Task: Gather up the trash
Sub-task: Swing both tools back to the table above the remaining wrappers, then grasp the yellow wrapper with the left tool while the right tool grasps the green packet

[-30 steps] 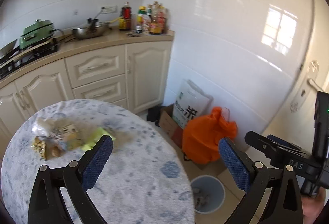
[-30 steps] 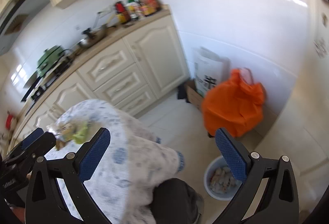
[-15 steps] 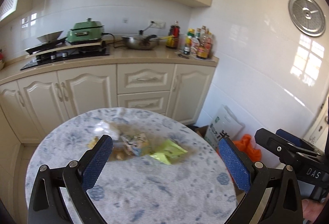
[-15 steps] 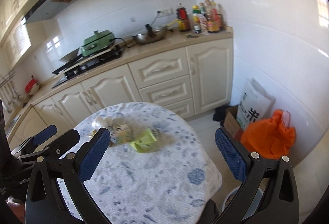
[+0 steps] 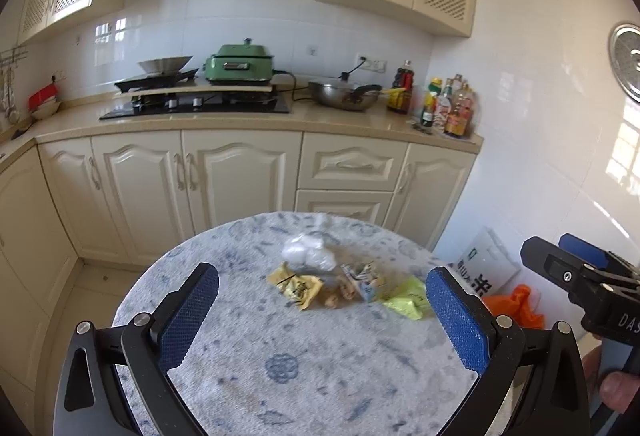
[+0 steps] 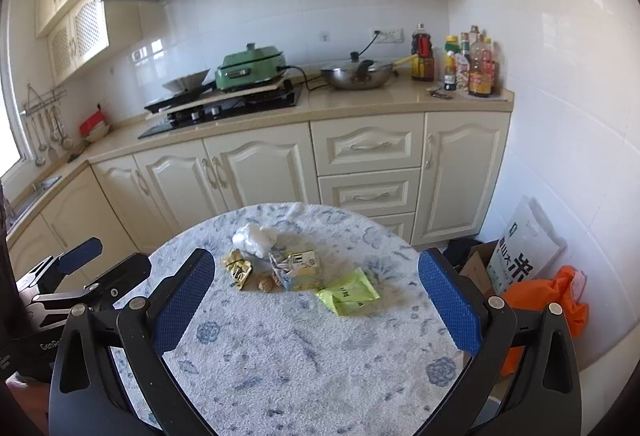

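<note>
Currently both tongs are held spread wide and empty above the round worktop [image 6: 304, 356], the left tongs [image 5: 322, 314] and the right tongs [image 6: 316, 300] each framing the litter from the near side. The trash is gathered in a loose cluster toward the far middle of the worktop: a crumpled white plastic wad [image 6: 256, 238], a yellow wrapper [image 6: 238, 270] just beside it, a small flattened carton [image 6: 296, 268] next to some brown nut-like bits [image 6: 266, 283], and a green packet [image 6: 348, 294] lying slightly apart on the right.

All of it is judged to be very light. The wad should be soft and springy, so a bite across its bulk is favoured. The wrappers are probably thin, slick film lying flat; a raised or creased edge should be taken, since a flat pinch may slide off. The carton looks stiffer and could be gripped across its crushed sides. The brown bits are small and hard, likely to roll, and may be awkward to pinch.
</note>
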The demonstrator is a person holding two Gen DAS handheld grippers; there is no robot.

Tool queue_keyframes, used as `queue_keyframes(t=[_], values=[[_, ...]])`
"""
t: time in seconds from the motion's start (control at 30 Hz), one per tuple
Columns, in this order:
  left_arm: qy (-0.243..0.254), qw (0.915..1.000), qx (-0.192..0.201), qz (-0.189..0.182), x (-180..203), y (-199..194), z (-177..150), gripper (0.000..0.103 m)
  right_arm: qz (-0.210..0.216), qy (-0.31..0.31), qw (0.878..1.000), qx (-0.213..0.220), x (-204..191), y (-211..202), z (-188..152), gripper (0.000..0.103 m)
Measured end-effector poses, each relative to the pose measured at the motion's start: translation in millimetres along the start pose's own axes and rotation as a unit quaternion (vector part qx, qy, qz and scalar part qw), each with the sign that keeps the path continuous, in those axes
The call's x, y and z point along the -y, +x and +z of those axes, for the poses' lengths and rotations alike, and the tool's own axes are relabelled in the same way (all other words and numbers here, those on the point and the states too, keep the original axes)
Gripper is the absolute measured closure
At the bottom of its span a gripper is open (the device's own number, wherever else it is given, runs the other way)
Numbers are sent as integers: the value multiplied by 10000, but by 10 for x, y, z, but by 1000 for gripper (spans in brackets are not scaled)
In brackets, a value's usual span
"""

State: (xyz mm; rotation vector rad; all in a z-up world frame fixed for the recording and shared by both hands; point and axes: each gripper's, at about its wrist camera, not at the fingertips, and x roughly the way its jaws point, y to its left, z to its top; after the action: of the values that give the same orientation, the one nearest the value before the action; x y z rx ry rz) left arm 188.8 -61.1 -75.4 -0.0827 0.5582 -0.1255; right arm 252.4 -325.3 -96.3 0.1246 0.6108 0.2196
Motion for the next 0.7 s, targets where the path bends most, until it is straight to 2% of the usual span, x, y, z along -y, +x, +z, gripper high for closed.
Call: queue_keyframes(t=[0.33, 0.53, 0.7], values=[[-181, 9980, -567, 191, -296, 566, -86, 1, 64, -63, 9967, -809, -50, 697, -225, 0], [-136, 9954, -930, 173, -276, 1025, -113, 1, -137, 126, 9886, -1497, 137, 1257, -466, 0], [-39, 9931, -1159, 159, -221, 1395, -155, 1, -300, 339, 9816, -1856, 326, 1640, -624, 2]])
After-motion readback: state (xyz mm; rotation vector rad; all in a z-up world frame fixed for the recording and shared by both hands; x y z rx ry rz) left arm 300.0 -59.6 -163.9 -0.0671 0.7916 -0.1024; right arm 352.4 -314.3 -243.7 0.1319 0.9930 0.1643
